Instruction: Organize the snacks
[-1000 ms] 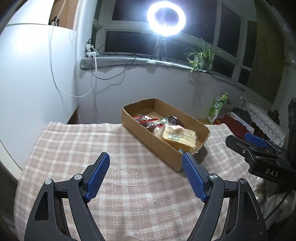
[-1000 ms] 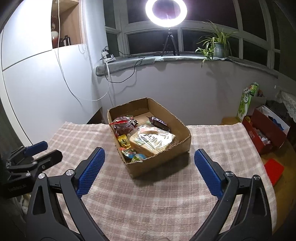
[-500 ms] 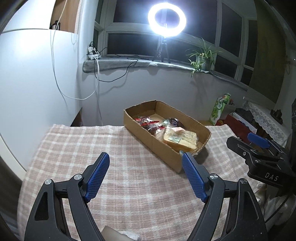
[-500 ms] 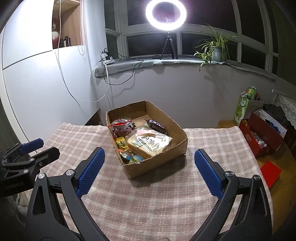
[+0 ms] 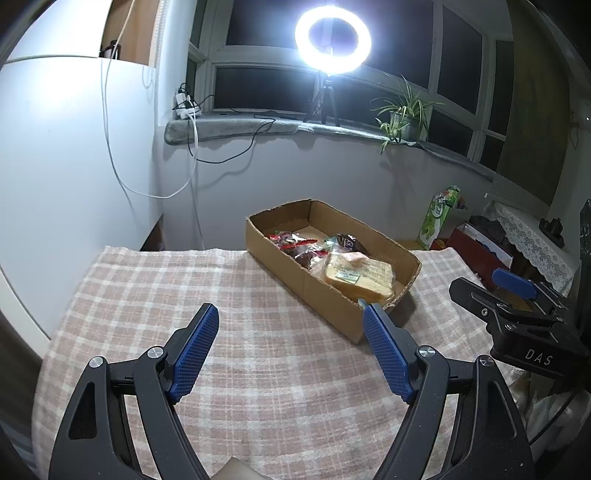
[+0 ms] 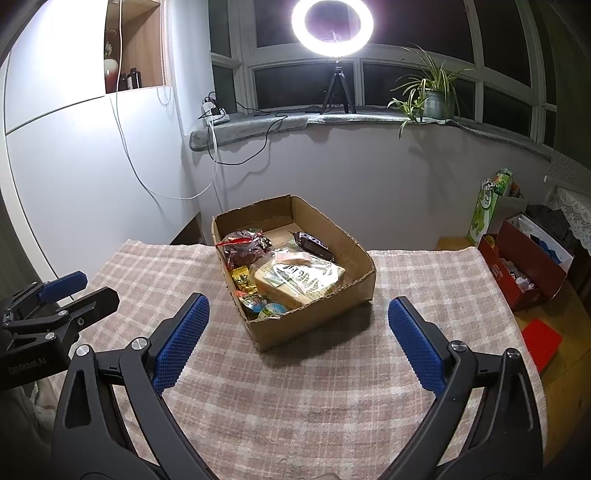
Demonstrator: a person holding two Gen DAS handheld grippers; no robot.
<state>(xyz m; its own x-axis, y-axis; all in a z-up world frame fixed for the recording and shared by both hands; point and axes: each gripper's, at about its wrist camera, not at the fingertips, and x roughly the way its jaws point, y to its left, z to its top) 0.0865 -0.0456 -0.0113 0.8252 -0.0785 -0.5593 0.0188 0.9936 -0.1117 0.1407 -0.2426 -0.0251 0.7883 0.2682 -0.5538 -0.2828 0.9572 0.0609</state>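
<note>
Two letterings read clearly: "DAS" on the right hand-held gripper (image 5: 517,291). Both it and the left hand-held gripper (image 5: 291,350) hover released, empty, over the checked-cloth counter (image 6: 332,398). The snacks (image 6: 291,273) lie inside the cardboard box (image 6: 317,325), under a ring light (image 6: 332,24).

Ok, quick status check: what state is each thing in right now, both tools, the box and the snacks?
Left tool: open, empty, above the cloth.
Right tool: open, empty, above the cloth.
Cardboard box: open-topped, upright on the checked cloth.
Bread loaf: wrapped, lying in the box.
Dark red snack bag: in the box, beside the bread.
Ring light: switched on.
</note>
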